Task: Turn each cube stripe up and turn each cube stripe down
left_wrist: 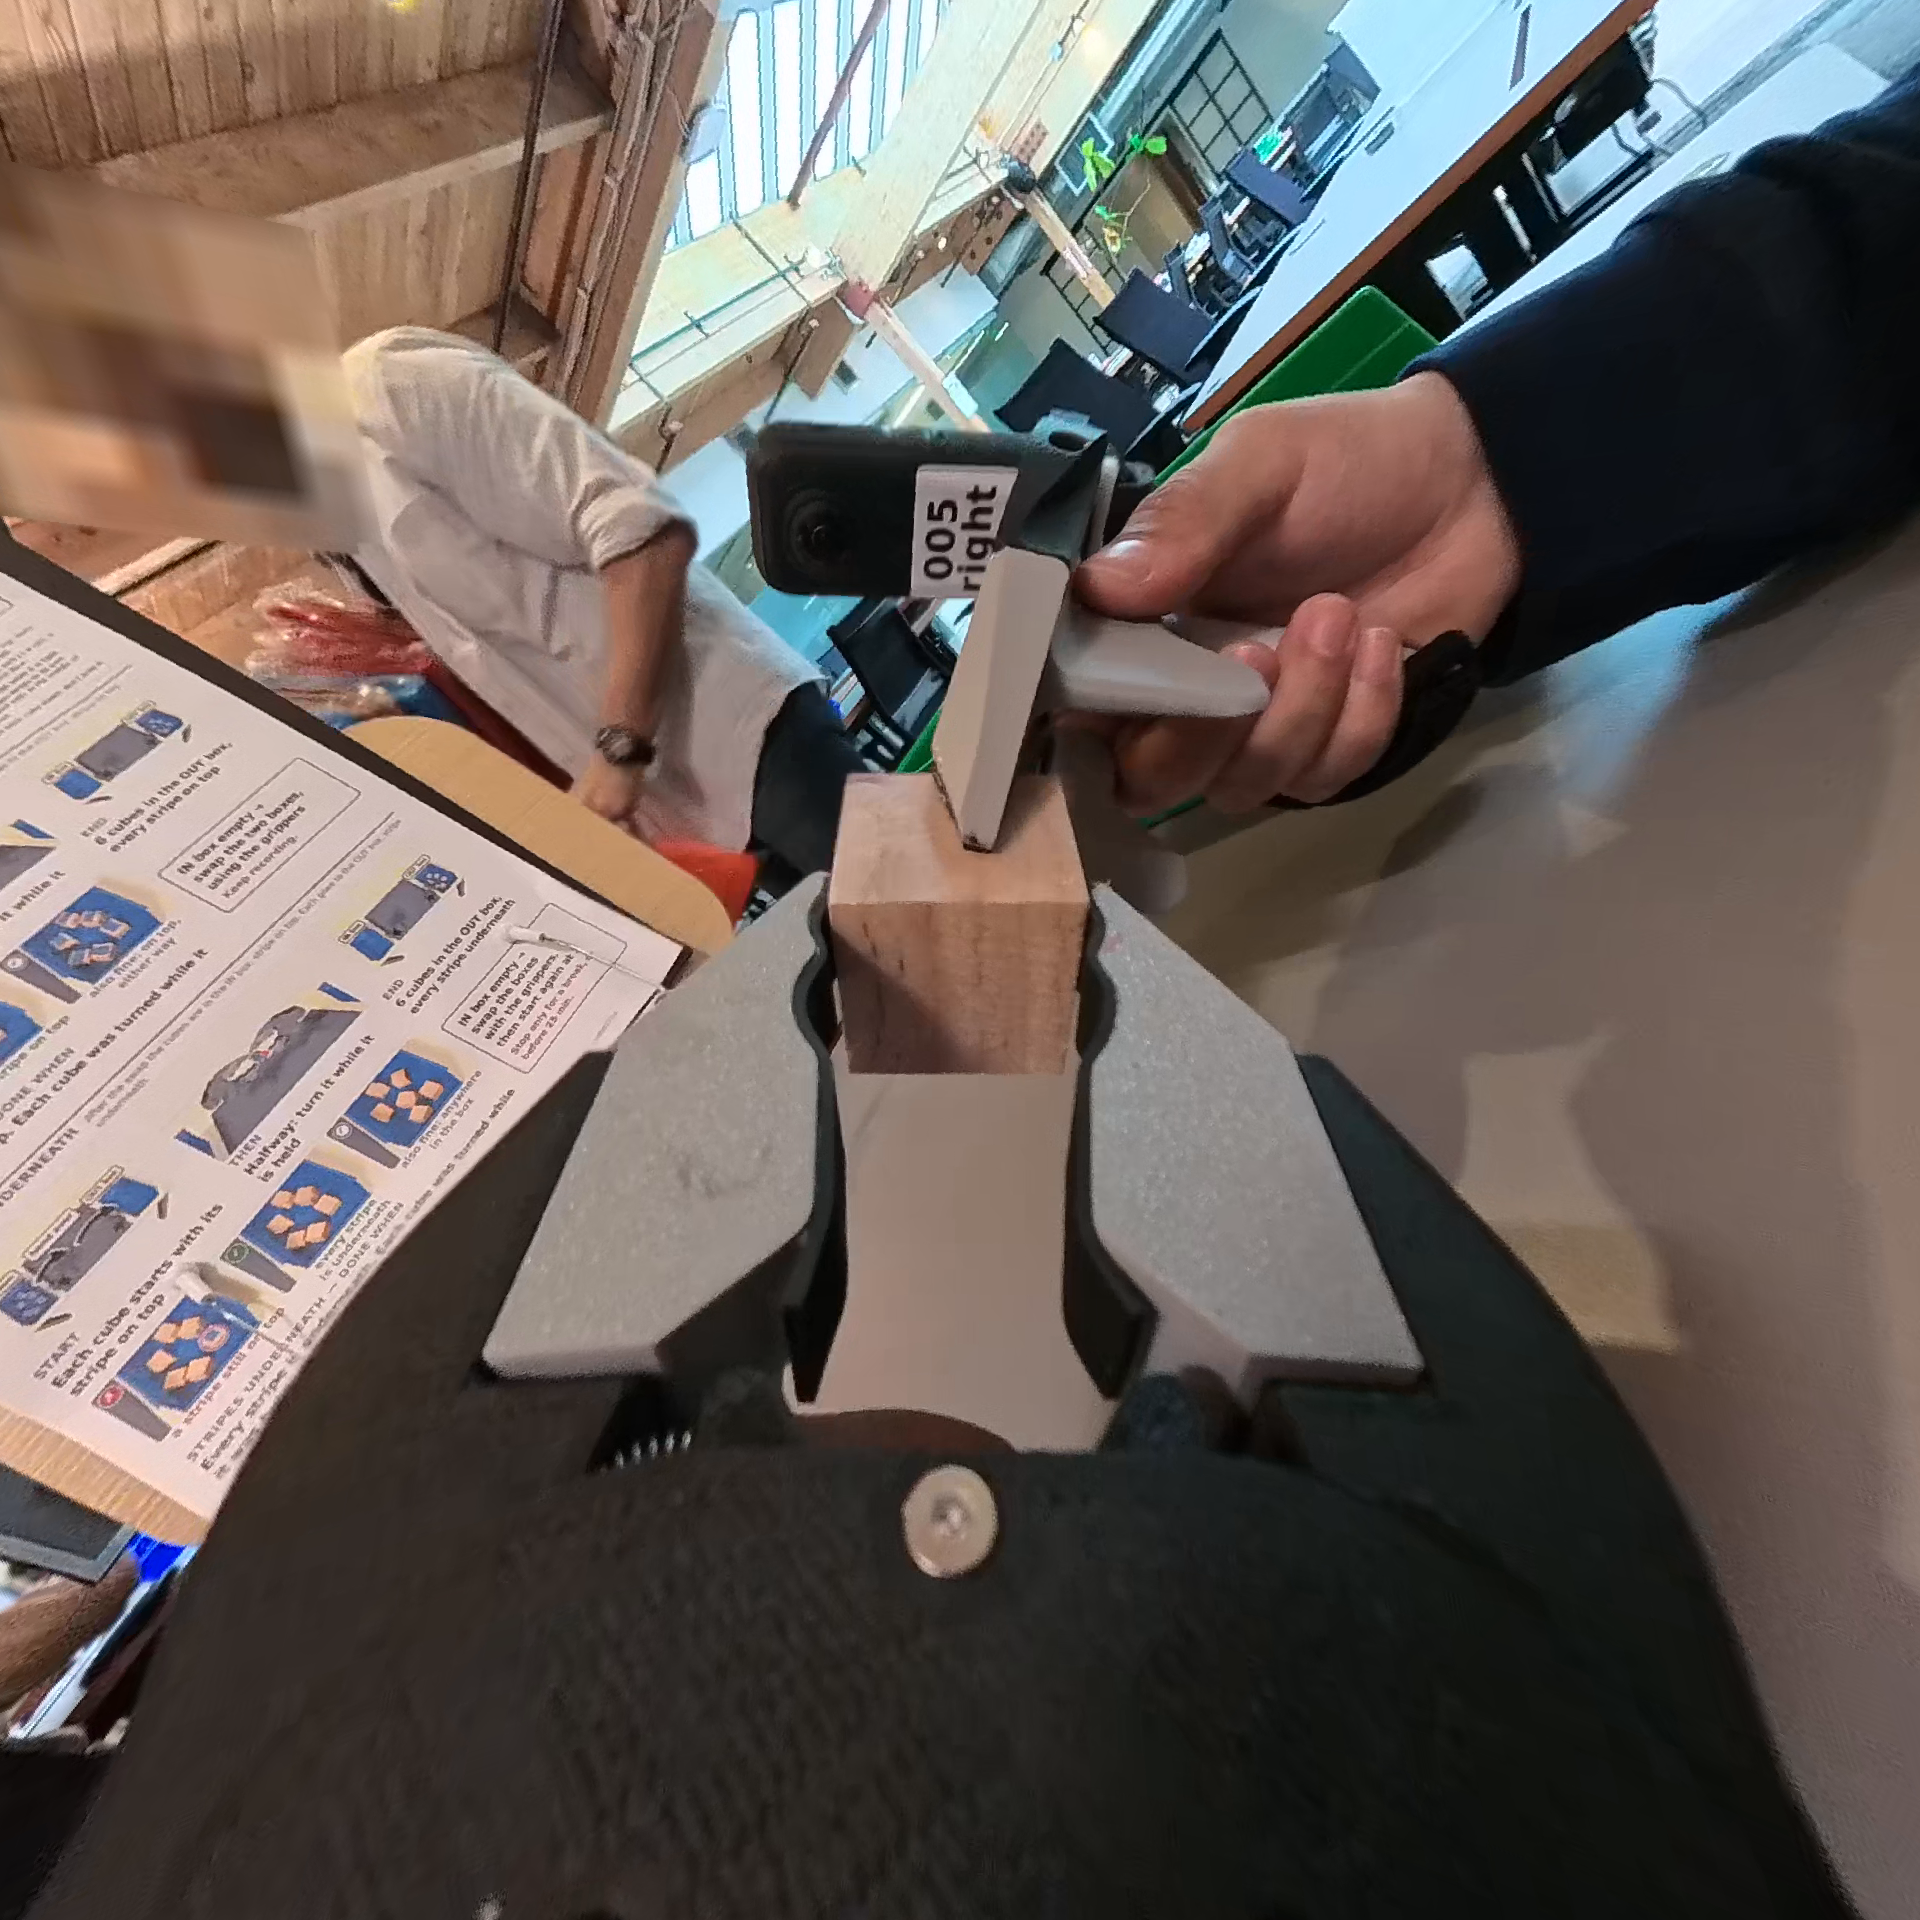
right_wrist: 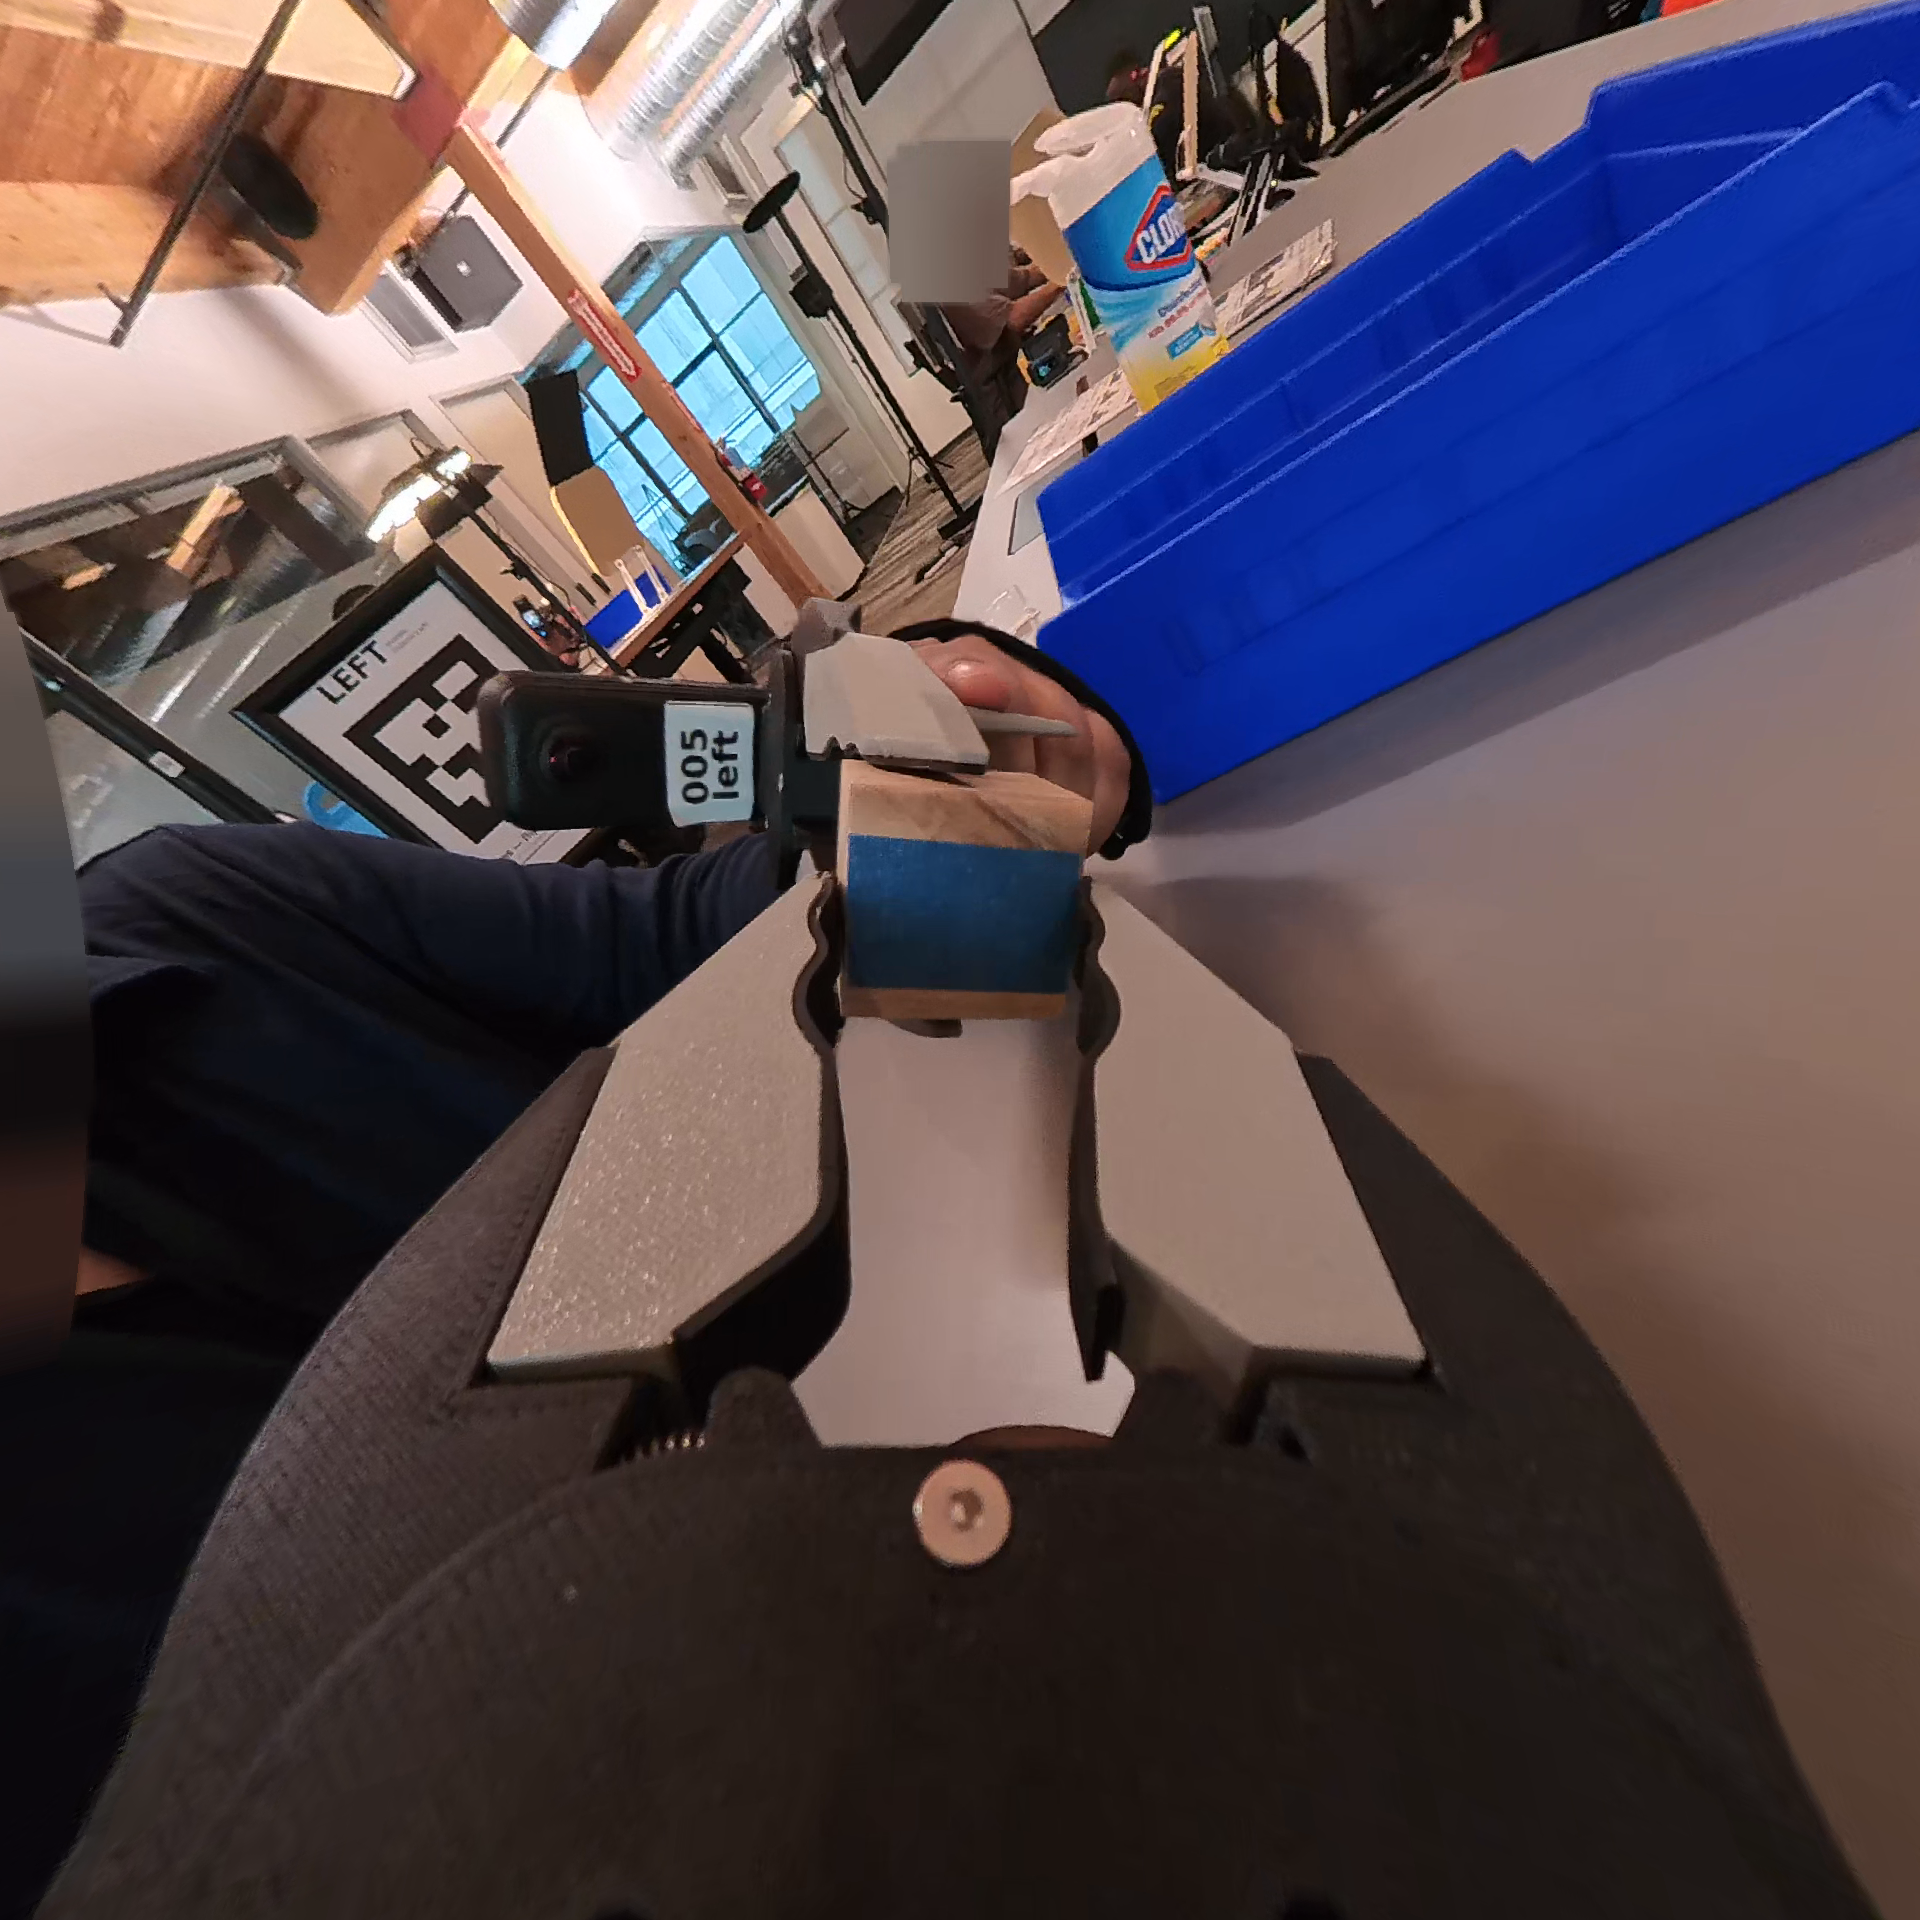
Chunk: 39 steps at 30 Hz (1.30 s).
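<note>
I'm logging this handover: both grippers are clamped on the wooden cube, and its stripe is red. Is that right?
Not quite: the stripe is blue, as the right wrist view shows. The rest holds: the left gripper and right gripper are both clamped on the wooden cube.

A white sticker [left_wrist: 957, 530] with black print sits on the right gripper's camera [left_wrist: 831, 509]; a like sticker [right_wrist: 709, 764] sits on the left gripper's camera [right_wrist: 582, 753]. A printed instruction sheet [left_wrist: 260, 1091] carries captions and small pictures. A framed sign [right_wrist: 416, 717] bears a square code and heading. A wipes canister [right_wrist: 1138, 260] shows a brand label.
</note>
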### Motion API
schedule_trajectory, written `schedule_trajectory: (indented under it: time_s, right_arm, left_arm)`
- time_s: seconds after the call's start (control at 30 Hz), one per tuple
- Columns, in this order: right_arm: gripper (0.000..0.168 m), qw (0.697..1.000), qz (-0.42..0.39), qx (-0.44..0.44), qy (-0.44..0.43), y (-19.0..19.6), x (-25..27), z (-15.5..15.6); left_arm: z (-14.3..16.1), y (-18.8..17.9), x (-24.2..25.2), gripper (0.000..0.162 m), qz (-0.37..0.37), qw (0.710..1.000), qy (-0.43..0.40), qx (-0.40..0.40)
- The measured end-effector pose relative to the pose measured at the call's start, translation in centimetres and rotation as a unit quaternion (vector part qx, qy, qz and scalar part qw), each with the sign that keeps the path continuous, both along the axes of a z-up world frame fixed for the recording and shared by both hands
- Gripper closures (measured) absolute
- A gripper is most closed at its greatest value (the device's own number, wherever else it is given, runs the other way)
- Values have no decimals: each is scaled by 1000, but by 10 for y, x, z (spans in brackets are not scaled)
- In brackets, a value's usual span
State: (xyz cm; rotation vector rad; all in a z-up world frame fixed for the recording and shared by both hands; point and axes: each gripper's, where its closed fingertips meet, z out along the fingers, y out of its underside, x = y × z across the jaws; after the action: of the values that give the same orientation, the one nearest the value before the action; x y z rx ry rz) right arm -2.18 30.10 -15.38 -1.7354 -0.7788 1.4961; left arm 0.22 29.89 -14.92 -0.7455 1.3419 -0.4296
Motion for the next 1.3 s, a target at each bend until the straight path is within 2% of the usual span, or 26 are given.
schedule_trajectory:
  time_s: [0.13,0.23,0.33,0.43,0.53,0.6,0.67,0.73,0.8,0.9,1.0,1.13,1.2,1.3]
  right_arm:
    - [127,998,-38,31,-25,8,4,0]
    - [127,983,-129,93,-89,29,17,-3]
    - [127,943,-227,196,-146,42,37,14]
    - [127,881,-330,291,-173,40,67,55]
    - [127,816,-449,312,-189,34,128,99]
    - [127,798,-493,279,-206,29,176,112]
    - [127,793,-509,207,-265,31,227,98]
    - [127,766,-522,123,-354,37,285,62]
    - [127,742,-514,24,-429,34,333,12]
    - [126,728,-477,-83,-485,23,364,-52]
    - [126,696,-466,-129,-531,19,381,-88]
    - [126,691,-472,-124,-533,30,380,-93]
    - [113,688,-467,-132,-539,29,378,-90]
    - [115,693,-494,-82,-519,32,368,-54]
  left_arm:
    - [-3,7,2,118,22,1000,-9,-18]
    - [-1,14,1,104,10,994,-22,-106]
    - [2,20,-3,99,-1,985,-37,-168]
    - [-2,35,-5,106,29,981,-37,-189]
    - [-19,52,-3,111,82,977,-7,-197]
    - [-29,59,-2,113,101,973,11,-206]
    - [-34,64,-2,115,117,969,19,-215]
    - [-38,68,-2,116,134,966,28,-219]
    - [-40,71,-3,116,145,964,36,-221]
    - [-42,73,-5,117,153,961,40,-225]
    - [-45,74,-5,118,156,960,46,-228]
    - [-50,76,-5,118,164,959,56,-223]
    - [-52,76,-5,117,165,957,59,-230]
    - [-55,77,-5,117,168,954,63,-239]
